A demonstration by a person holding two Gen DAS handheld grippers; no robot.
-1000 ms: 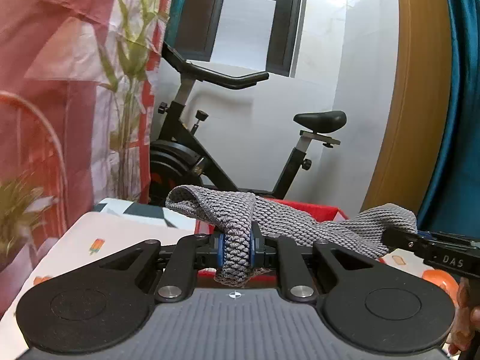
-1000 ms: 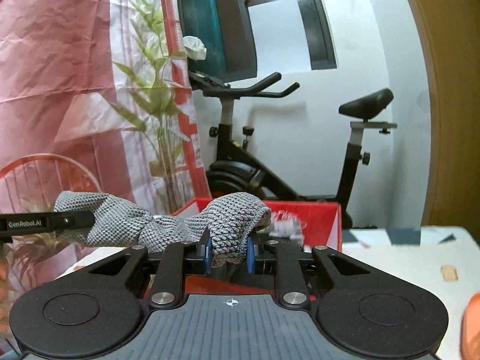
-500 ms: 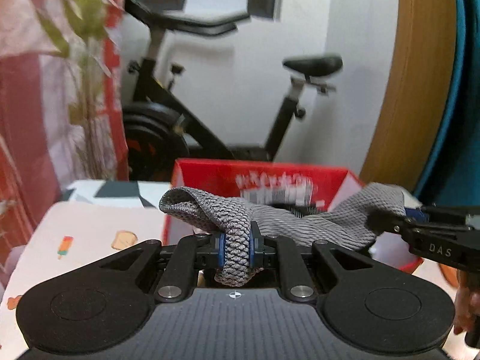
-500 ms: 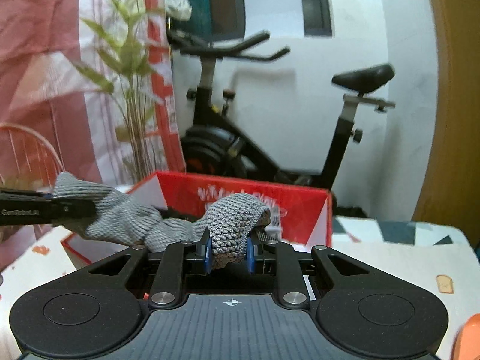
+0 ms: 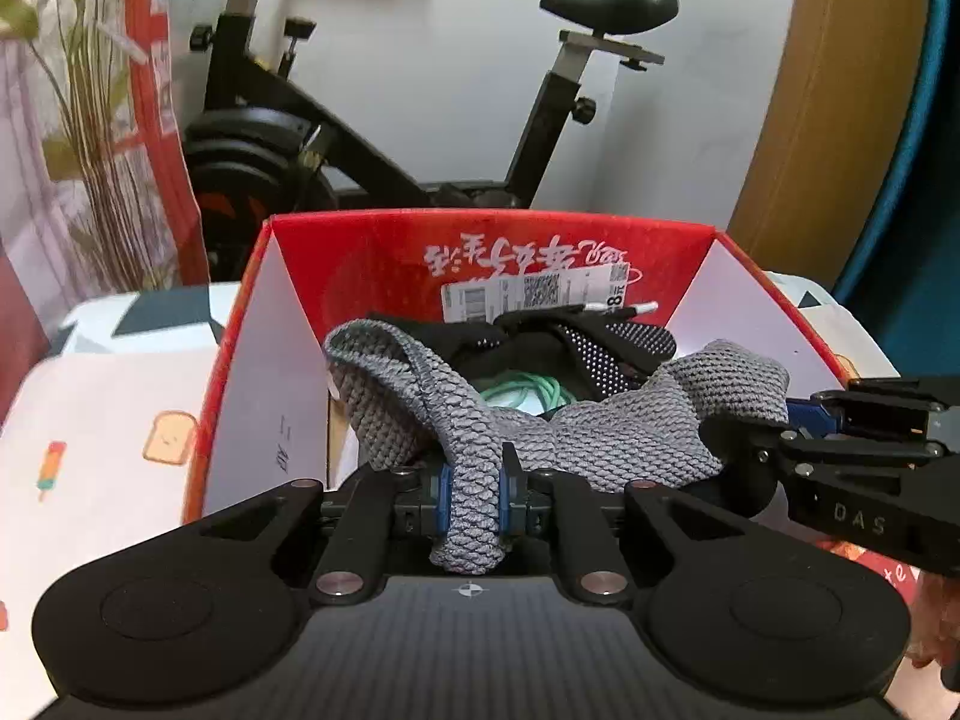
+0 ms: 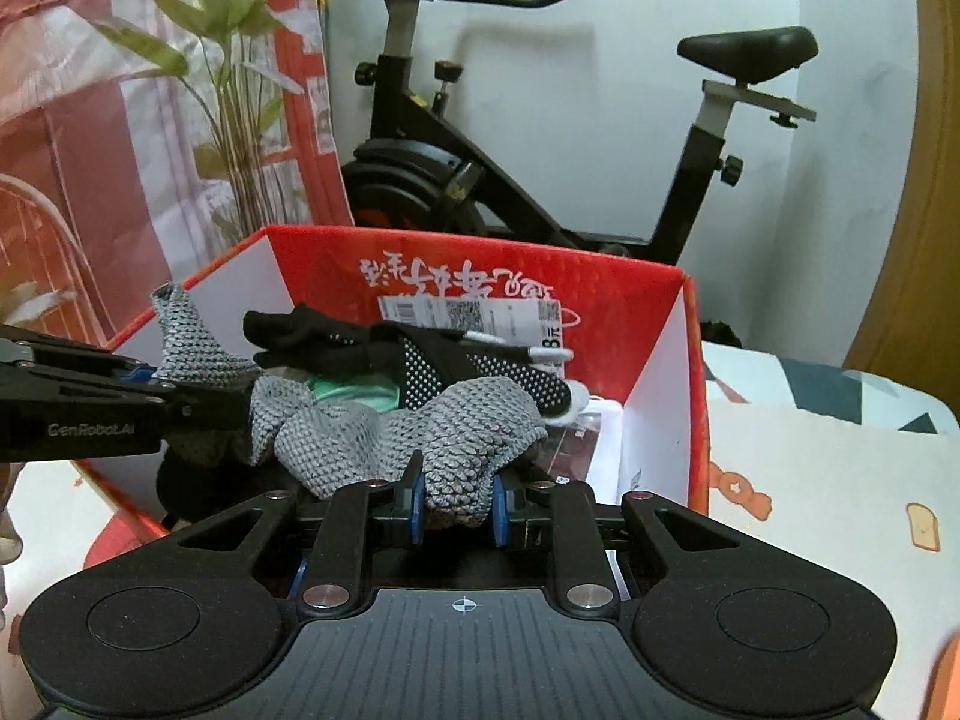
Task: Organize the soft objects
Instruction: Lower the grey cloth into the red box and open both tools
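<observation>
A grey knitted cloth (image 5: pixel 540 420) hangs between both grippers over an open red box (image 5: pixel 372 252). My left gripper (image 5: pixel 471 492) is shut on one end of it. My right gripper (image 6: pixel 456 495) is shut on the other end (image 6: pixel 462 438). The right gripper also shows at the right of the left wrist view (image 5: pixel 840 438), and the left gripper shows at the left of the right wrist view (image 6: pixel 90 408). Inside the red box (image 6: pixel 600 294) lie black dotted gloves (image 5: pixel 606 348) and a mint green item (image 5: pixel 522 393). The gloves (image 6: pixel 432 360) show in the right wrist view too.
The box sits on a white table cover with cartoon prints (image 5: pixel 108 444). An exercise bike (image 5: pixel 420 120) stands behind the table against a white wall. A pink curtain and a plant (image 6: pixel 228 90) are at the left. A white shipping label (image 5: pixel 534 291) sticks on the box's inner wall.
Both grippers have tilted down and moved toward the red box with the grey cloth. The cloth now hangs over the box opening, and the box contents show.
</observation>
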